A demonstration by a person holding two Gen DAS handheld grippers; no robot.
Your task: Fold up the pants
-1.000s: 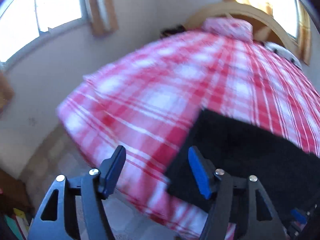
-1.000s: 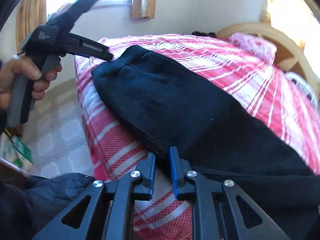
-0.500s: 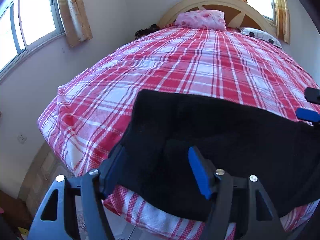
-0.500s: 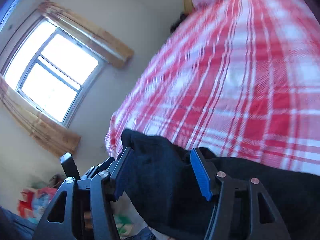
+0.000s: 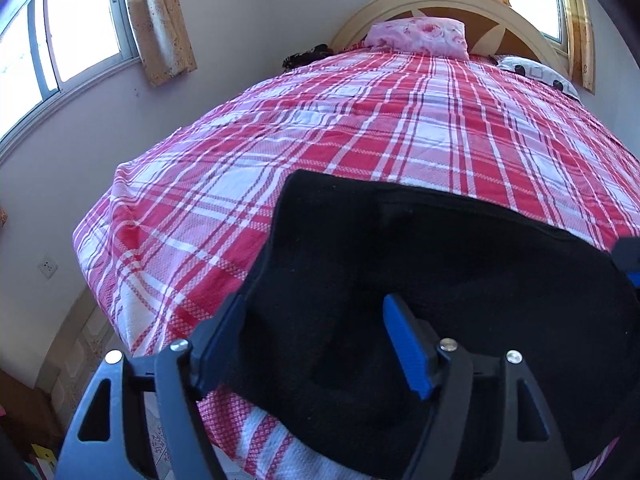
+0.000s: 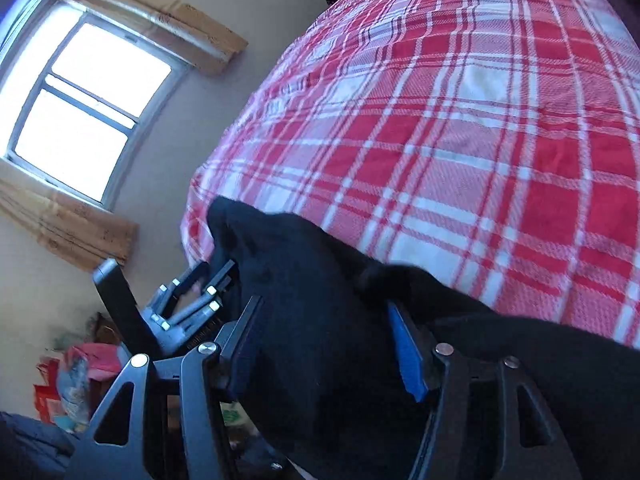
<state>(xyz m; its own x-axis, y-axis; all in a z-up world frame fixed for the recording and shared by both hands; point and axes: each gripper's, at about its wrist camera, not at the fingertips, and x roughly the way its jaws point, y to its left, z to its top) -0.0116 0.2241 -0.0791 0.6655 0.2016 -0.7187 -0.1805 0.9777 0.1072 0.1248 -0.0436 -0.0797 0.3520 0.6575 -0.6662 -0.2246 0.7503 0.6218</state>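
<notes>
The black pants (image 5: 420,280) lie across the near end of the bed (image 5: 360,128), on the red plaid cover, with their lower edge draping over the bed's front edge. Your left tool (image 5: 316,344) stands spread wide with the cloth lying between its fingers, nothing pinched yet; your right tool (image 6: 324,344) is spread the same way over the dark fabric farther along the same edge. The step in hand looks like taking hold of the near edge at two places for a fold. Push each tool forward until the fabric sits deep between the pads, and catch every layer, since thick cloth like this may slip from a shallow bite. Close both together, lift evenly, and carry the edge straight across so the fold line stays square.
</notes>
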